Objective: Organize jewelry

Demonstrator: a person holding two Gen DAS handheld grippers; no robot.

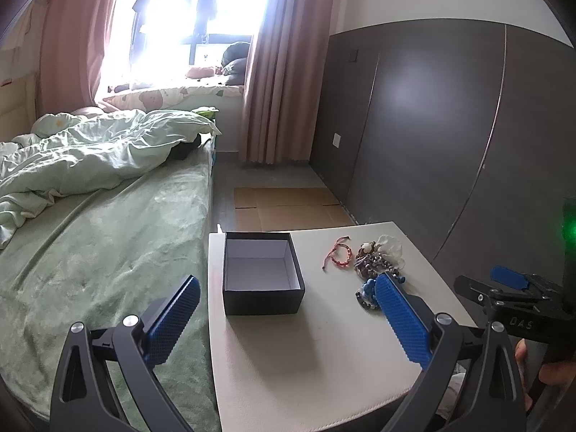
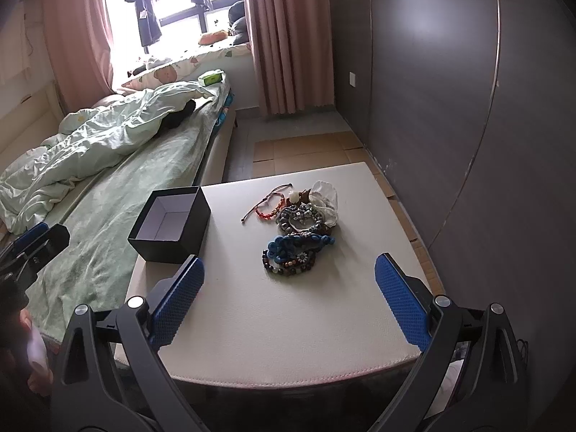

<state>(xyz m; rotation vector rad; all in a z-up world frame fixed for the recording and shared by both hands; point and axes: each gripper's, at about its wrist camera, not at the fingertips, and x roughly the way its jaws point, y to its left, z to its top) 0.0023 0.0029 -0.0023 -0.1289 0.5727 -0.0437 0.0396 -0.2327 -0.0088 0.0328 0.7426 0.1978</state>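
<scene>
Bedside, a white table (image 2: 273,309) carries an open black box (image 2: 169,225), empty inside, with the jewelry pile (image 2: 297,230) heaped at its 3 o'clock. Left gripper (image 1: 284,318) and right gripper (image 2: 288,298) both gape, holding nothing. Judgement: sorting not yet begun; every piece remains unboxed.

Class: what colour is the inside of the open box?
White inside the box, black outside; clearest in the right wrist view.
</scene>
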